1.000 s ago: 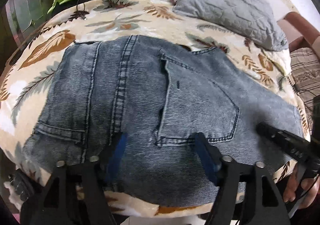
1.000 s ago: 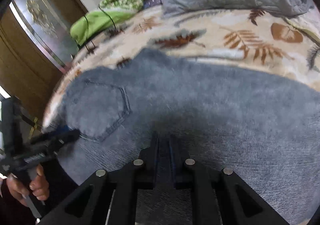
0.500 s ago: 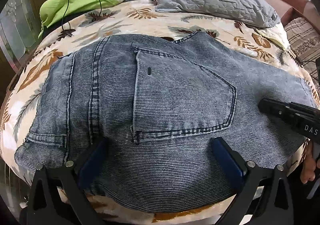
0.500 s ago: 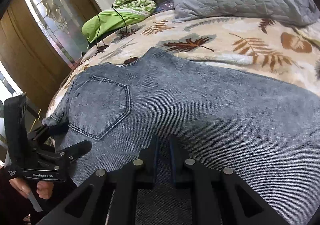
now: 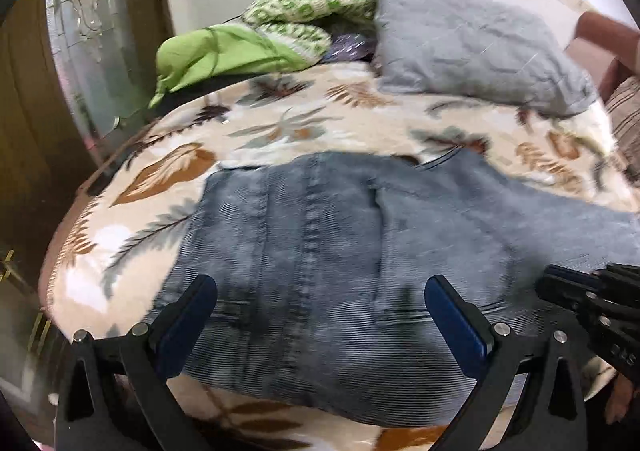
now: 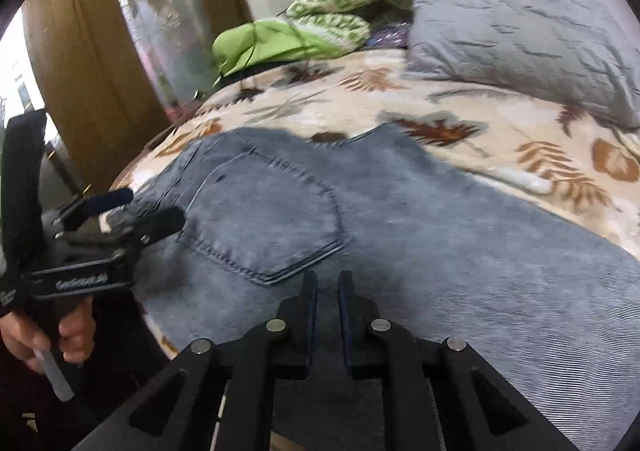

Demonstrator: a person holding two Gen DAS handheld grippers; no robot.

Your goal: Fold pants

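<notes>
Leaf-print bedspread [image 5: 280,123] is what carries everything, with the grey pillow [image 5: 472,51] and a green bundle [image 5: 224,55] up at the far edge by the wall. Our jeans [image 5: 320,251] lie flat along the bed's near edge, waistband and back pocket [image 6: 264,219] toward the near left corner, legs running off right. We'd say we're between folds: our left gripper [image 5: 320,315] has just swung its jaws out wide with nothing pinched, hovering over the seat, and the right gripper [image 6: 328,291] is pinched nearly closed with no cloth visibly in it. Next move probably needs a fresh grab on the waistband. Plenty of free bedspread beyond the jeans, but hardly any at the near edge.
</notes>
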